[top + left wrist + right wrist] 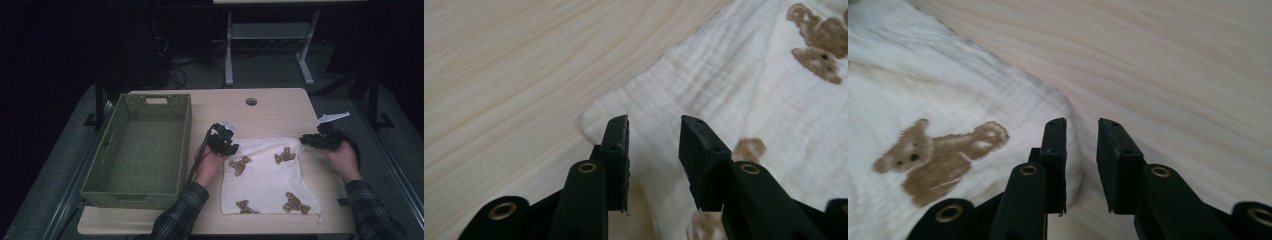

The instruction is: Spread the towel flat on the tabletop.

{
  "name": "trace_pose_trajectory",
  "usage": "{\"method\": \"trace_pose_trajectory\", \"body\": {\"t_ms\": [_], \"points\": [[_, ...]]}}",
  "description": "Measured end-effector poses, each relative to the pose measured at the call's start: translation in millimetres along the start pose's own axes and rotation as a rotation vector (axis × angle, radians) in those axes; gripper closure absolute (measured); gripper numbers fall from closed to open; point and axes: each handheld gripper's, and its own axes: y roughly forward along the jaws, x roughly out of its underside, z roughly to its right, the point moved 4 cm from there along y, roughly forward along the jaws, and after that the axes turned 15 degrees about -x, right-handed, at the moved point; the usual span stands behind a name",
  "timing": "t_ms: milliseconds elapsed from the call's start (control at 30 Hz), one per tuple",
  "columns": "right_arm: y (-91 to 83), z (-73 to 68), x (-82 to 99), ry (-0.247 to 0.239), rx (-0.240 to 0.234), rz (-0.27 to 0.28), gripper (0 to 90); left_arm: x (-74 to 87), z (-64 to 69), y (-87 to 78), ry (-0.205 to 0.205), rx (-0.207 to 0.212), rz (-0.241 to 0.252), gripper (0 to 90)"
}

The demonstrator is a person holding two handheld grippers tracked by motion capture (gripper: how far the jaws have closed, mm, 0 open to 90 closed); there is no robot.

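A white cloth (267, 177) printed with brown teddy bears lies spread flat on the wooden table (272, 112). My left gripper (231, 147) hovers over the cloth's far left corner (596, 117), jaws open with that corner under the gap (654, 135). My right gripper (306, 140) is at the far right corner (1060, 107), open too, its left jaw over the cloth edge and its right jaw over bare wood (1082, 135). Neither pair of jaws holds anything. A bear print (940, 152) shows left of the right gripper's jaws.
A green woven basket (100, 170) stands empty on the table's left side, close to my left hand. A round cable hole (251, 101) sits near the far edge. Beyond the table are a desk frame (270, 45) and cables on the floor.
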Motion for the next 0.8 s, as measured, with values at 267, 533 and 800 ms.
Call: {"method": "trace_pose_trajectory", "body": {"t_ms": [267, 533, 800], "points": [[8.0, -9.0, -0.5, -0.040, -0.054, -0.012, 88.1, 5.1, 1.8, 5.3, 0.004, -0.004, -0.022, 62.8], [12.4, -55.0, -10.5, -0.211, -0.186, -0.005, 77.9, 5.7, 1.9, 4.9, 0.001, -0.012, -0.018, 62.0], [-7.4, -23.0, -9.7, -0.100, -0.083, 0.078, 77.4, 1.5, -6.0, 7.5, -0.042, -0.036, 0.008, 61.5]]}}
